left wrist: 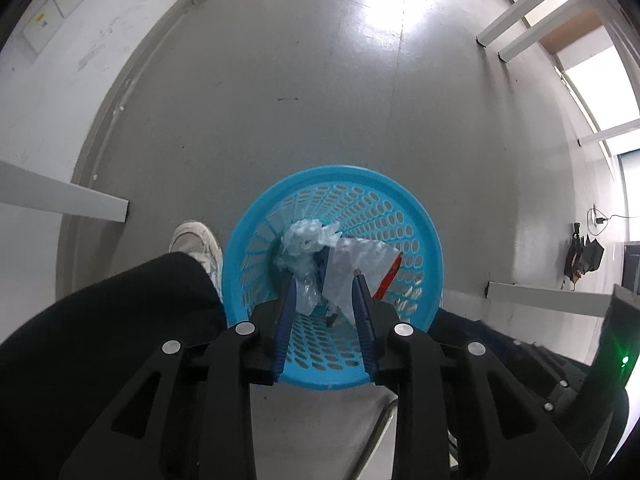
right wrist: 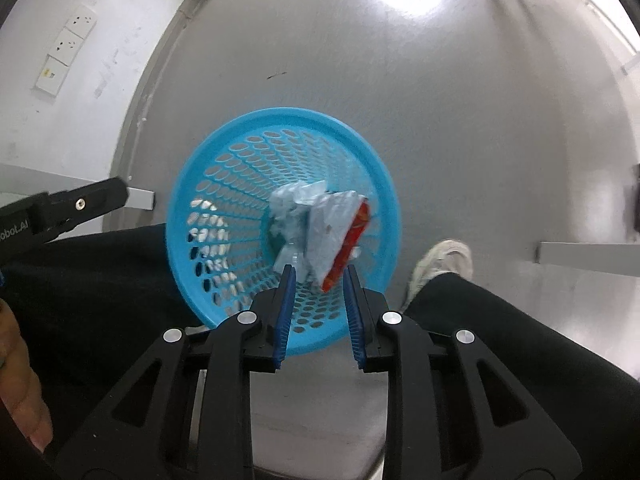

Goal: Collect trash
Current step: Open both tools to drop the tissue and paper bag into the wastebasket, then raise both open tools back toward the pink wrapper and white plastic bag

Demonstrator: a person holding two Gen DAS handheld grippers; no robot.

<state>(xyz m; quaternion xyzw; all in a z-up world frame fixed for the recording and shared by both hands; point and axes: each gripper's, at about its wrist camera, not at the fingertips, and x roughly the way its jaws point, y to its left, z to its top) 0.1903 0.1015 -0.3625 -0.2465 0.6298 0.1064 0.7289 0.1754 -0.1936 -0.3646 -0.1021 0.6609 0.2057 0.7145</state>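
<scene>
A blue perforated waste basket [left wrist: 416,208] stands on the grey floor, seen from above in both views [right wrist: 192,184]. Inside lie crumpled clear plastic [left wrist: 308,236] and a silver wrapper with a red side [left wrist: 352,264]; both also show in the right wrist view, the plastic [right wrist: 292,204] beside the wrapper [right wrist: 336,224]. My left gripper [left wrist: 325,280] is open above the basket's mouth, empty. My right gripper [right wrist: 318,272] is open above the basket too, empty, with the wrapper blurred just beyond its tips.
The person's black trouser legs and pale shoes [left wrist: 198,240] [right wrist: 440,260] flank the basket. White table legs [left wrist: 64,196] [right wrist: 588,256] stand at the sides. A wall with sockets [right wrist: 68,48] runs along the left. The left gripper's body [right wrist: 64,204] shows at the left.
</scene>
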